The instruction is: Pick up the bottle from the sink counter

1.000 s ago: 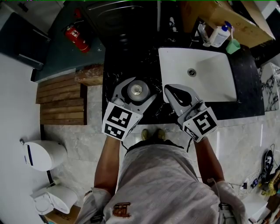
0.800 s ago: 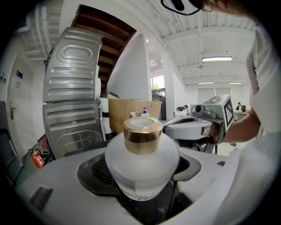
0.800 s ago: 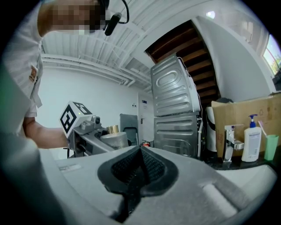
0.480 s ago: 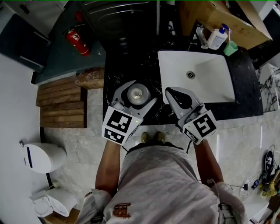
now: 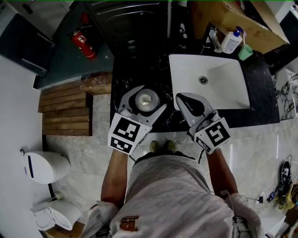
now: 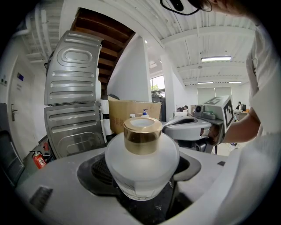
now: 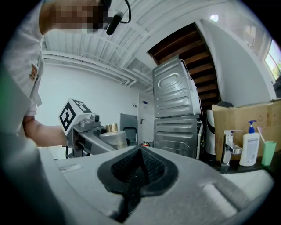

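Observation:
A squat frosted glass bottle [image 5: 146, 98] with a gold cap stands out against the black marble sink counter [image 5: 125, 74], left of the white basin [image 5: 219, 93]. My left gripper [image 5: 150, 96] has its jaws spread wide round the bottle's belly. In the left gripper view the bottle [image 6: 141, 162] fills the gap, and both pads lie against its sides. To the right, my right gripper [image 5: 184, 98] hovers over the basin's left rim. Its pads [image 7: 139, 154] are shut together on nothing. From the right gripper view the bottle [image 7: 112, 136] shows inside the left gripper.
At the basin's far edge stand a faucet [image 5: 215, 37], a white pump bottle [image 5: 231, 39] and a green cup [image 5: 245, 50], with a cardboard box [image 5: 233, 14] behind. A washing machine [image 5: 130, 18] is beyond the counter. On the floor are a fire extinguisher [image 5: 80, 39] and a toilet [image 5: 46, 165].
The head view has shifted slightly. Both grippers and the bottle keep their places over the counter.

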`<state>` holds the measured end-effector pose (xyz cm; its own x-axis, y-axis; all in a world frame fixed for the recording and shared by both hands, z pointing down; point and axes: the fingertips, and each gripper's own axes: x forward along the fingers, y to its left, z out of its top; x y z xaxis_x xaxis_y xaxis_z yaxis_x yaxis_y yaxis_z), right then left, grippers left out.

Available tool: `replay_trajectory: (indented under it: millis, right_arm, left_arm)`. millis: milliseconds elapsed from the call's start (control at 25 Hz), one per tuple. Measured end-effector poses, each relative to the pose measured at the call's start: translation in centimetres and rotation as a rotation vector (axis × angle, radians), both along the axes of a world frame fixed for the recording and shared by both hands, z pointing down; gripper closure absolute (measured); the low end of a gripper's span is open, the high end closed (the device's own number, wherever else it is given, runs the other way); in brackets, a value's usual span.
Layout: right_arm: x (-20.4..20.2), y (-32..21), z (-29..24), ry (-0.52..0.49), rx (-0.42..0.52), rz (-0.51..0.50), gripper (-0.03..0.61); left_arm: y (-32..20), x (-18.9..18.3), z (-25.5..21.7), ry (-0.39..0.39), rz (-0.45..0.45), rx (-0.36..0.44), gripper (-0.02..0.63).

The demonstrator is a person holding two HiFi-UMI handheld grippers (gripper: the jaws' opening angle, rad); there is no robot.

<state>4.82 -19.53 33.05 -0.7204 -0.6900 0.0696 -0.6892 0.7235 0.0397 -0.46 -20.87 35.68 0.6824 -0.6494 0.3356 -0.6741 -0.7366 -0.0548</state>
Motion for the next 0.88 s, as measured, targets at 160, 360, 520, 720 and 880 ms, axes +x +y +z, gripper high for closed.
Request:
replay_trajectory:
  millis: [160,360,520,720,880]
  right_arm:
    - [-0.24,0.08,-0.14,0.007,0.001,-0.002,0.577]
    - [-0.53,0.21,-0.07,0.017,-0.001,-0.006,0.578]
    - [-0.75,0.18,-0.09,0.022,-0.001,-0.006,0.578]
    - [-0.76,0.1,-0.11,0.023,0.003,-0.004,0.578]
    - [-0.79,0.02,-0.12,0.024,0.004,-0.001,0.578]
  left_arm:
    - [0.1,-0.08,-0.15,0.002,0.003,0.0,0.283]
    - [0.15,-0.3,-0.17,0.004,0.003,0.0,0.282]
    - [0.16,-0.4,-0.24,0.008,0.006,0.001,0.282]
    - [0.06,-0.38,-0.24,0.01,0.009,0.003,0.283]
    - [-0.03,-0.43,-0.19,0.01,0.012,0.003,0.284]
